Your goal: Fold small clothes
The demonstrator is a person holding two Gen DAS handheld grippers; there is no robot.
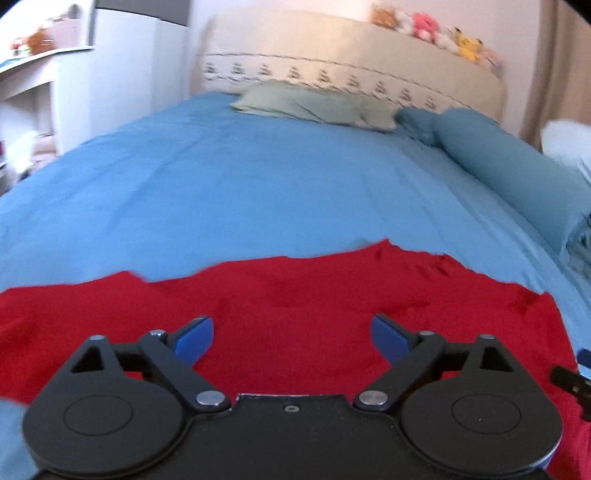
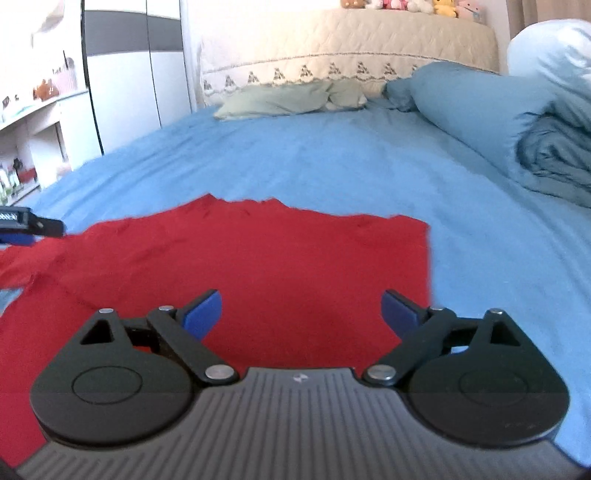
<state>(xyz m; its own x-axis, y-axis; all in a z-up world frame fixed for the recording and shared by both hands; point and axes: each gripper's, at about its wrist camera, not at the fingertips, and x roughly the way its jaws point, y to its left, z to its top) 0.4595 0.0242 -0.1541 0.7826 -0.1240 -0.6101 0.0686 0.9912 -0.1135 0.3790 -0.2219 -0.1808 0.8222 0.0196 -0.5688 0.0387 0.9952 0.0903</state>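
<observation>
Ahead of both my grippers stretches the bed, its blue sheet (image 1: 229, 192) running away from the fingertips up to a cream quilted headboard (image 2: 343, 40) with a stitched border. Off to the right of the right gripper, and further out, a rolled blue duvet (image 2: 491, 122) lies along the bed's edge. Straight ahead, against the headboard, sits a pale green pillow (image 1: 314, 103). A row of plush toys (image 1: 424, 27) lines the top of the headboard. To the left, beyond the bed, I see a white wardrobe (image 2: 129, 81) and white shelves (image 1: 26, 85) with small items too blurred to name.

The red garment (image 2: 258, 266) lies spread flat on the sheet directly below and in front of both grippers; its far edge is wavy, and its right edge runs straight just beyond my right gripper's right finger. In the left wrist view it spans nearly the full width under the fingers.

My left gripper (image 1: 291, 332) is released, its blue-padded fingers (image 1: 195, 339) spread wide above the red cloth with nothing between them. My right gripper (image 2: 301, 308) is likewise spread wide over the garment, gripping nothing. The left gripper's tip shows at the left margin of the right wrist view.
</observation>
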